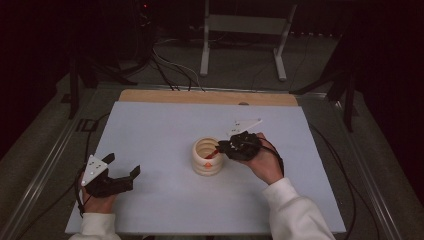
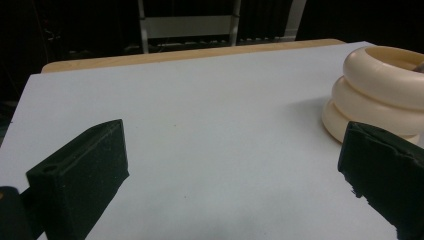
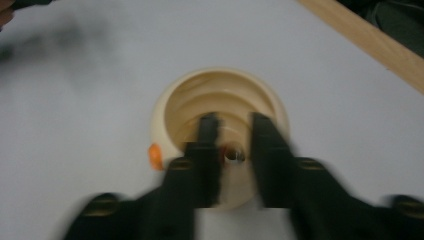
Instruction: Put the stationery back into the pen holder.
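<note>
Cream ribbed ring-stacked holder (image 1: 207,157) of smooth hard material stands mid-counter (image 1: 150,135); probably light, stiff, slippery and easily tipped, best gripped across one rim wall. Right tongs (image 1: 219,148) hover over its mouth, narrowly parted, a small red item (image 3: 229,152) between them, grip unclear. Left tongs (image 1: 122,166) rest wide, empty.

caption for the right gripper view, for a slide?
Right tool poised over the ribbed cream cup, jaws slightly apart.

A dim, dark room surrounds the white-topped table (image 1: 150,135) with its wooden far edge (image 1: 207,96), while a white metal stand (image 1: 245,30) and black cables (image 1: 172,70) occupy the grey floor (image 1: 235,70) beyond.
</note>
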{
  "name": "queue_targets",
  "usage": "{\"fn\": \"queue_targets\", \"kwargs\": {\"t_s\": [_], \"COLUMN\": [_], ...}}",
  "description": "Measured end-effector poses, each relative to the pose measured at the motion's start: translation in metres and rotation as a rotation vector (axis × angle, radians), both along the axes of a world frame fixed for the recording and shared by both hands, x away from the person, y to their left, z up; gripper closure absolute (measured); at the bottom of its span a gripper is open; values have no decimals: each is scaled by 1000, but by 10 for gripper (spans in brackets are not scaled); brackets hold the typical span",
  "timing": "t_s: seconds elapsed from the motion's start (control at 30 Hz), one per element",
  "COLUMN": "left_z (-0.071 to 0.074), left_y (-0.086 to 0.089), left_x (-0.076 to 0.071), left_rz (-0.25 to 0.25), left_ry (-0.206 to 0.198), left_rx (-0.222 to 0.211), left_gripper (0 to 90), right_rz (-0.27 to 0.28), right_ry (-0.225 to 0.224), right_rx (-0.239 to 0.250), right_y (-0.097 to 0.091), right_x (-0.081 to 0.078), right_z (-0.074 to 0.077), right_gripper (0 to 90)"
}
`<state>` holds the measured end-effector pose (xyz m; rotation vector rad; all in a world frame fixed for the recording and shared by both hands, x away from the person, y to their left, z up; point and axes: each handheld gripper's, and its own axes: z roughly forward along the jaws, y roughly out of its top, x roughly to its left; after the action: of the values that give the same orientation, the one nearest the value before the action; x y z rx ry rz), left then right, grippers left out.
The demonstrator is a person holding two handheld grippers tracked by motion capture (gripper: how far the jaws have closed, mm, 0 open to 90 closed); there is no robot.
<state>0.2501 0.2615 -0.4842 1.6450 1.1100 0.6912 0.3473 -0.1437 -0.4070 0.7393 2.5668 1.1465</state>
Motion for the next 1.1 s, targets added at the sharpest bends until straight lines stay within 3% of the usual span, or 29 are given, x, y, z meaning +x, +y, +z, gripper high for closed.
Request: {"fn": "queue_targets", "kwargs": {"t_s": [0.07, 0.1, 0.17, 0.3, 0.4, 0.67, 0.83, 0.87, 1.1], "left_z": [0, 0, 0, 0, 0, 3, 5, 5, 7], "left_y": [1, 1, 1, 0, 0, 0, 0, 0, -3], "left_x": [0, 0, 0, 0, 0, -2, -2, -2, -3], "left_rz": [2, 2, 1, 1, 2, 7, 3, 0, -12], "left_ry": [-1, -1, 1, 0, 2, -5, -6, -3, -5], "left_rx": [-2, -2, -1, 0, -1, 11, 16, 19, 33], "left_gripper": [3, 3, 3, 3, 3, 3, 3, 3, 3], "right_rz": [-40, -40, -87, -142, -165, -219, -239, -263, -316], "right_ry": [-11, -11, -22, -38, -47, -87, -108, -124, -153], "right_rx": [16, 16, 29, 59, 88, 110, 121, 128, 146], "right_y": [-2, -2, -5, -14, -21, -40, -50, -59, -79], "right_x": [0, 0, 0, 0, -2, -9, -12, -15, -23], "right_z": [0, 0, 0, 0, -1, -5, -5, -6, -9], "right_gripper": [393, 393, 280, 167, 145, 40, 24, 17, 16]}}
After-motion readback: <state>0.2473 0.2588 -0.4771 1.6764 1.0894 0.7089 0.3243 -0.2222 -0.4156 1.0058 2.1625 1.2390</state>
